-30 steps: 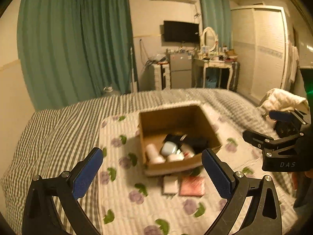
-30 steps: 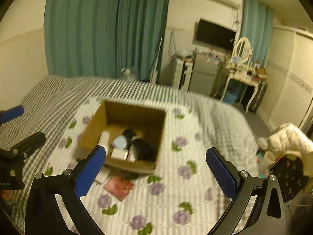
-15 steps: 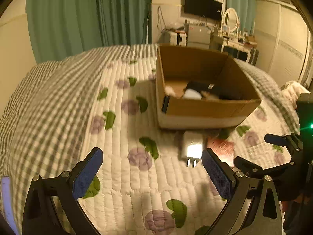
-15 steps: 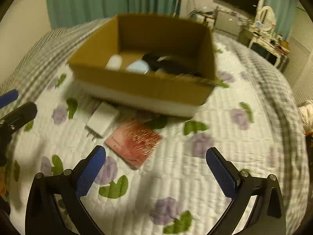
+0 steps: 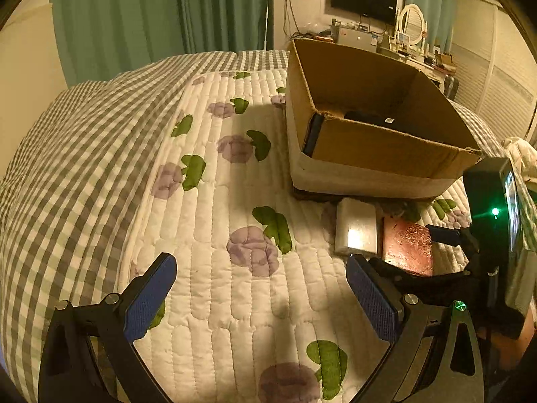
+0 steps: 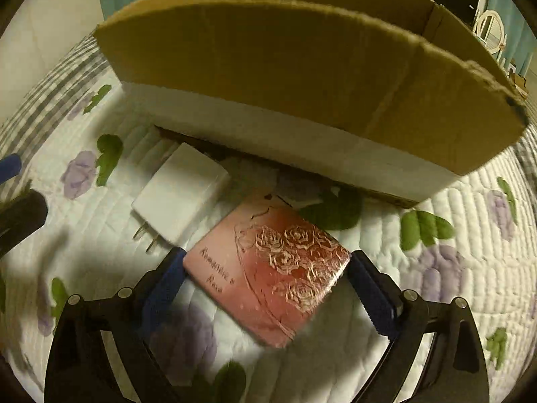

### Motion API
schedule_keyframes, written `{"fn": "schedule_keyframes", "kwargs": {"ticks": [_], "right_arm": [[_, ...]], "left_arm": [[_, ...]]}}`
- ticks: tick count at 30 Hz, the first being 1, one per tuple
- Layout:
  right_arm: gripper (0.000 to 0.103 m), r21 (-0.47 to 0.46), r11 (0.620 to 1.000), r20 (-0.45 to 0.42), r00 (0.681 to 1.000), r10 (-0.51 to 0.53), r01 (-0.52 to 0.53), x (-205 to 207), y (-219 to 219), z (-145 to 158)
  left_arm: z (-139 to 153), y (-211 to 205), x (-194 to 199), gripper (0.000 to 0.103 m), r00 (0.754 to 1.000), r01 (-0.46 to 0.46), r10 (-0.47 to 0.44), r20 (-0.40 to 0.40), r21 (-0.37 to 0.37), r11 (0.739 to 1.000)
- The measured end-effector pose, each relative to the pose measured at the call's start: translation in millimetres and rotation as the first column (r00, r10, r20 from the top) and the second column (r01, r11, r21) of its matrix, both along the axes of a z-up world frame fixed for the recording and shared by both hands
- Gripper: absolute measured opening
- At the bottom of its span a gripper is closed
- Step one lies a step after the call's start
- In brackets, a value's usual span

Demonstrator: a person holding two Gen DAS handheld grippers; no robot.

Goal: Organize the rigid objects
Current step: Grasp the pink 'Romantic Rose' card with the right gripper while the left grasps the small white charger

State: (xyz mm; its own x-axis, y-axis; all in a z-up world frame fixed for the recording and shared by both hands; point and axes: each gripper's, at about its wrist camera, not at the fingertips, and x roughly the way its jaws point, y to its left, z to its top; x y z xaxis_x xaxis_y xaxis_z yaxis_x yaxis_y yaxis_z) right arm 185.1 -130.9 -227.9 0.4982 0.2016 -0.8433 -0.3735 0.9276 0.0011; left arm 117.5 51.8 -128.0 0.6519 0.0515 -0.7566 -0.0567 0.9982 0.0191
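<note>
A flat pink case with embossed roses (image 6: 272, 268) lies on the quilt in front of a cardboard box (image 6: 285, 63). My right gripper (image 6: 266, 285) is open, with one finger at each side of the pink case. A white plug charger (image 6: 179, 198) lies just left of the case. In the left wrist view the box (image 5: 376, 154) holds dark items; the charger (image 5: 357, 231) and the pink case (image 5: 407, 245) lie before it. My left gripper (image 5: 261, 297) is open and empty above the quilt, left of the charger.
The floral quilt (image 5: 214, 221) covers a grey checked bedspread (image 5: 74, 154). Green curtains, a dresser with a mirror and a wall TV stand at the far side of the room. The right gripper's body (image 5: 486, 228) shows at the right of the left wrist view.
Both grippers have dropped low and moved in toward the box. The right gripper now has its fingers either side of the pink case, still open.
</note>
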Motion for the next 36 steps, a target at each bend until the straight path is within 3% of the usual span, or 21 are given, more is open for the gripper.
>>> {"fn": "schedule_keyframes", "kwargs": {"ticks": [9, 15, 25, 28, 32, 34, 35, 36], "right_arm": [[0.094, 0.014, 0.999, 0.01, 0.999, -0.03, 0.03, -6, -16, 1], [0.094, 0.024, 0.991, 0.046, 0.99, -0.134, 0.133, -24, -46, 12], [0.094, 0.04, 0.964, 0.067, 0.962, -0.266, 0.264, -14, -92, 23], [0.094, 0.053, 0.96, 0.057, 0.959, -0.279, 0.276, -7, -100, 27], [0.094, 0.039, 0.962, 0.06, 0.96, -0.274, 0.272, -2, -97, 27], [0.094, 0.04, 0.962, 0.061, 0.96, -0.273, 0.271, -1, -94, 25], [0.094, 0.042, 0.962, 0.061, 0.96, -0.272, 0.27, -1, -94, 25], [0.094, 0.042, 0.963, 0.062, 0.961, -0.27, 0.268, -3, -94, 25]], "left_arm": [[-6, -16, 12, 0.103, 0.999, 0.019, -0.018, -0.032, 0.016, 1.0], [-12, -39, 25, 0.103, 0.996, 0.063, -0.062, -0.058, 0.014, 0.998], [-36, -75, 60, 0.101, 0.989, 0.096, -0.094, -0.114, 0.009, 0.995], [-44, -78, 73, 0.091, 0.987, 0.096, -0.097, -0.125, -0.02, 0.995], [-49, -81, 81, 0.069, 0.988, 0.088, -0.085, -0.131, 0.014, 0.996], [-47, -78, 81, 0.047, 0.99, 0.08, -0.078, -0.121, 0.016, 0.997], [-46, -77, 80, 0.041, 0.989, 0.083, -0.082, -0.123, 0.004, 0.997], [-44, -77, 78, 0.041, 0.989, 0.084, -0.084, -0.123, 0.0, 0.996]]}}
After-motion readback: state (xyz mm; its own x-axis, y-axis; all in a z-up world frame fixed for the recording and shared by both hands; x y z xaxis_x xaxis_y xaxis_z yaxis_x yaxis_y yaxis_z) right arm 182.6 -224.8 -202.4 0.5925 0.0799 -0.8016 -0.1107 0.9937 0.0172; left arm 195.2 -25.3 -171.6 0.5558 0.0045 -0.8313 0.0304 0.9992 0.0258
